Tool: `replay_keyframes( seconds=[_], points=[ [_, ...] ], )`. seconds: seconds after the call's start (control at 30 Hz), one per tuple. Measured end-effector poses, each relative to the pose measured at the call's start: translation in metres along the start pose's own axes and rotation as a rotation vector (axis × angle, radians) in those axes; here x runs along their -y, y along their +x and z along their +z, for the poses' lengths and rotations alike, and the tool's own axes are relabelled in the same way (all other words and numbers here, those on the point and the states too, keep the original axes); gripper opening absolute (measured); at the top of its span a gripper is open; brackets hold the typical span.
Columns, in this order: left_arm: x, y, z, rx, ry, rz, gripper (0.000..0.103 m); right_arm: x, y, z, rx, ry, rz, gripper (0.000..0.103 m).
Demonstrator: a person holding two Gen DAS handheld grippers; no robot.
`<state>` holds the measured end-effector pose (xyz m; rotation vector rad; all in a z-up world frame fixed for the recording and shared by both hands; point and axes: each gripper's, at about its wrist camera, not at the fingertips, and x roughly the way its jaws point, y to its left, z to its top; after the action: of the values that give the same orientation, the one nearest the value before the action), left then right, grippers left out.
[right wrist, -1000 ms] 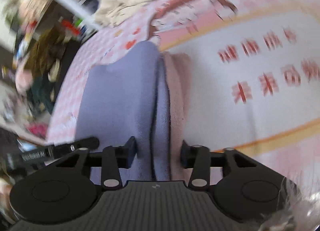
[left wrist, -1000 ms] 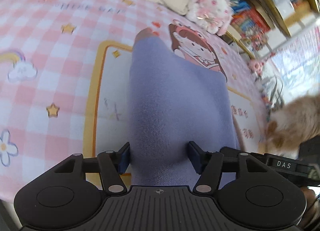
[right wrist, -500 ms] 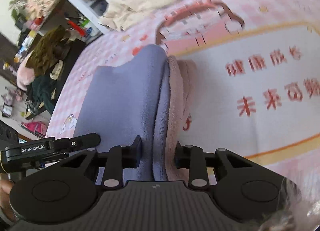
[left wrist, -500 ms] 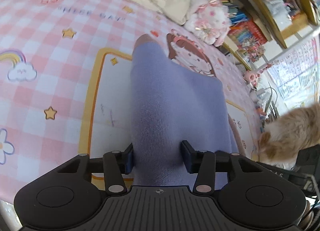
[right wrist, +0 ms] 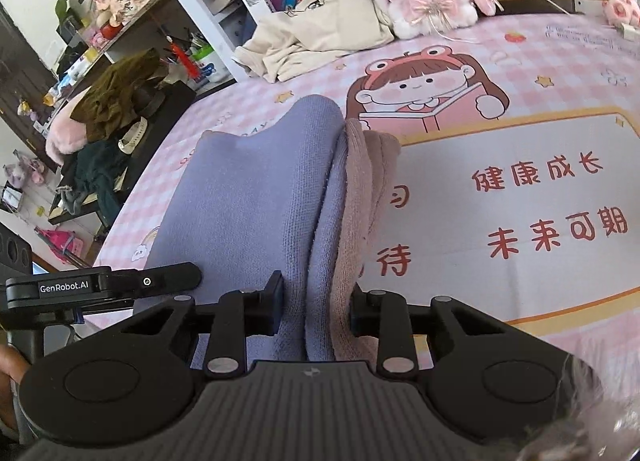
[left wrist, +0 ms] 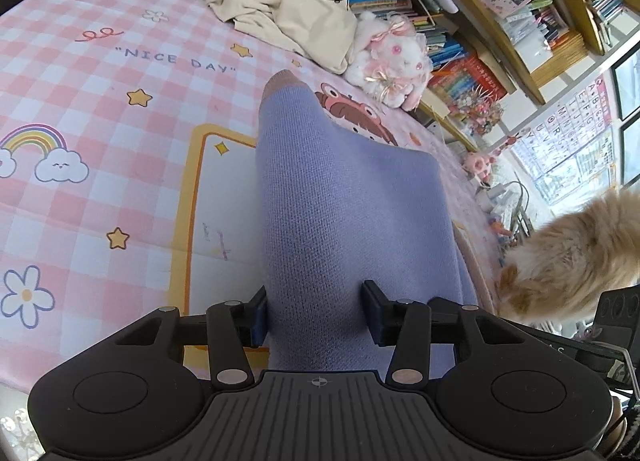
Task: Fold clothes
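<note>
A lavender knit garment (left wrist: 344,205) with a dusty-pink trim lies folded on the pink checked cloth (left wrist: 80,101). My left gripper (left wrist: 316,317) is shut on its near left end, the thick fold bulging between the fingers. My right gripper (right wrist: 316,313) is shut on the near right end (right wrist: 256,197), pinching the lavender layers and the pink trim (right wrist: 360,197) together. The left gripper's body (right wrist: 100,285) shows at the left of the right wrist view. The cloth under the garment is hidden.
A crumpled beige garment (left wrist: 288,17) and a white plush rabbit (left wrist: 388,57) lie at the cloth's far edge, before bookshelves (left wrist: 480,1). A ginger cat (left wrist: 568,257) stands at the right edge. Dark clothes (right wrist: 108,113) pile beyond the left edge.
Both grippers have closed tighter on the garment's near end and lifted it slightly. The views have steadied, showing more of the far shelves.
</note>
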<state>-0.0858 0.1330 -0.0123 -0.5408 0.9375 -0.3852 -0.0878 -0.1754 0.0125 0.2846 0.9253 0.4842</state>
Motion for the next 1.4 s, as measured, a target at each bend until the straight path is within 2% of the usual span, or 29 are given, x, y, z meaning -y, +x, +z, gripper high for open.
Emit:
replay_keyframes(
  seconds=[0.3, 0.53, 0.77, 0.97, 1.17, 1.4],
  points=[
    [-0.001, -0.015, -0.007, 0.015, 0.027, -0.010, 0.045, -0.017, -0.007, -0.008, 0.015, -0.017, -0.021, 0.028],
    [-0.006, -0.022, -0.011, 0.034, 0.007, -0.008, 0.045, -0.027, -0.006, -0.010, 0.014, -0.065, -0.019, 0.028],
    [0.000, -0.019, -0.008, 0.045, 0.001, 0.008, 0.045, -0.023, -0.004, -0.004, 0.014, -0.092, -0.008, 0.028],
    [0.007, -0.009, 0.001, 0.064, -0.014, 0.041, 0.045, -0.009, 0.006, 0.014, 0.006, -0.123, 0.031, 0.028],
    [0.021, 0.009, 0.021, 0.093, -0.045, 0.075, 0.045, 0.014, 0.017, 0.049, 0.000, -0.158, 0.083, 0.028],
    [0.044, 0.034, 0.044, 0.091, -0.032, 0.118, 0.045, 0.046, 0.029, 0.079, -0.001, -0.133, 0.120, 0.028]
  ],
)
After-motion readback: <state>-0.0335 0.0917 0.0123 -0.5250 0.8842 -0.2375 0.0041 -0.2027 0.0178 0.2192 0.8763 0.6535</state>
